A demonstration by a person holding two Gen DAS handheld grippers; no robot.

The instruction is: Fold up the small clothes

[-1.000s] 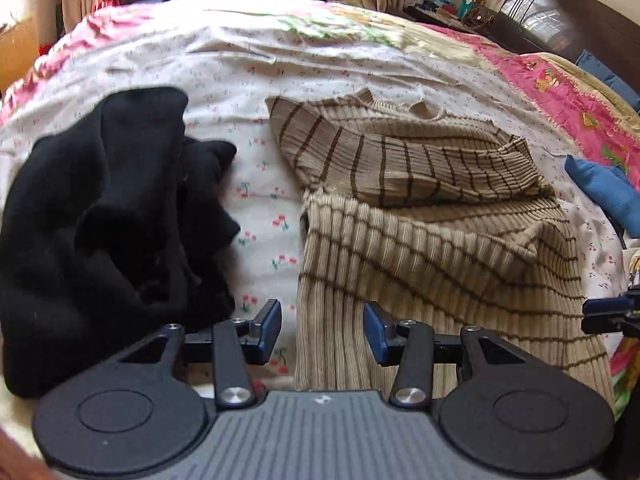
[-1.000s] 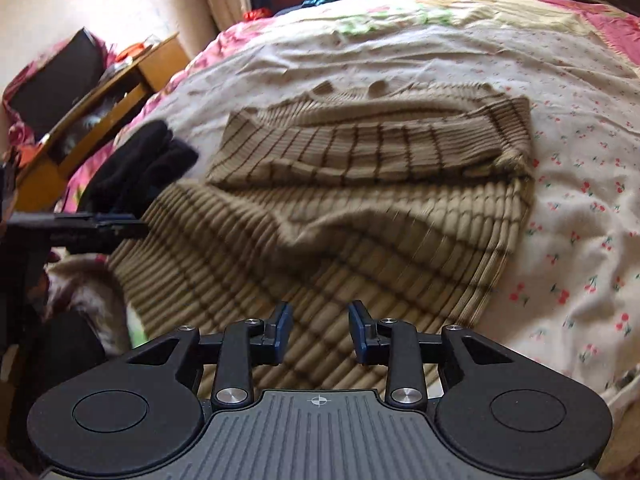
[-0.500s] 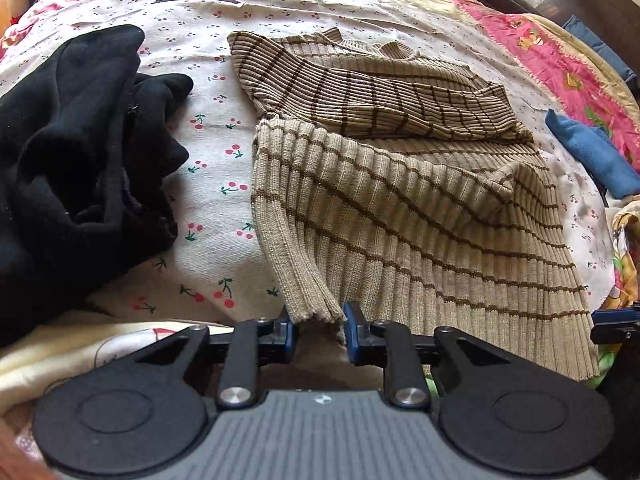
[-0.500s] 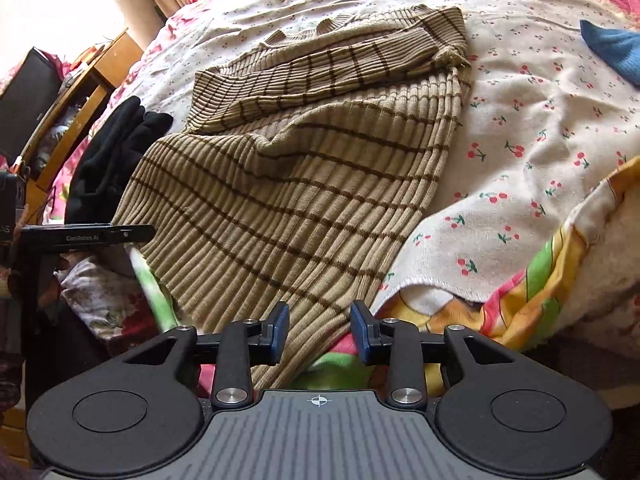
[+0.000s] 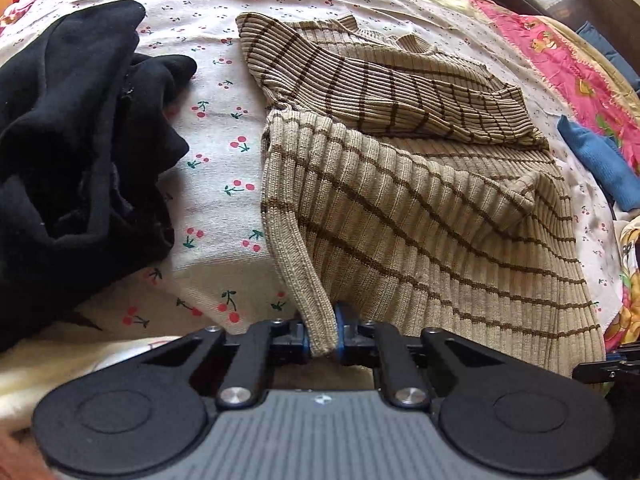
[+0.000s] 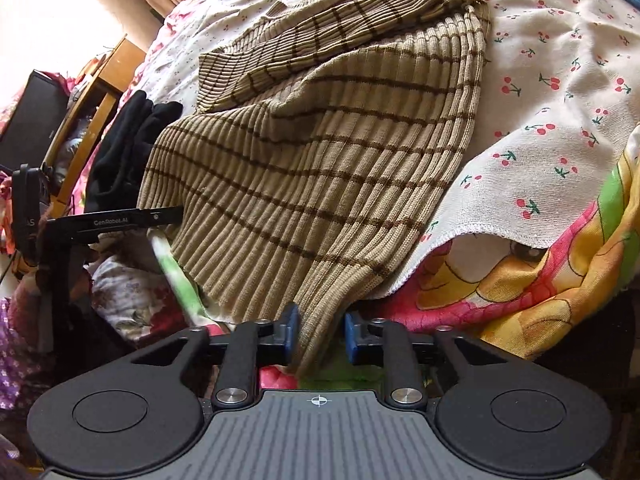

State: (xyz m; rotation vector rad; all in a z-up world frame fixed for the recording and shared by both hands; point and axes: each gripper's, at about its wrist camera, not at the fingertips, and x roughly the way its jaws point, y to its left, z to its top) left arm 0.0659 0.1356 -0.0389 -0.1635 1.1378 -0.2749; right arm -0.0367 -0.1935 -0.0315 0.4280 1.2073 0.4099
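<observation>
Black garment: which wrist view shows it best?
Left wrist view. The black garment fills the left of that frame, crumpled on the cherry-print sheet beside the striped sweater. The right wrist view shows only a small dark part past the sweater's far edge.

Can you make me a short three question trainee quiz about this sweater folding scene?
1. True or false: the left tongs are shut on the striped sweater hem.
2. Which garment lies beside the sweater: A blue towel, B black garment, C red jacket?
3. What pattern is on the bedsheet?

Key: 1 true. 2 B. 3 cherries. The right tongs are closing with sweater hem between them.
</observation>
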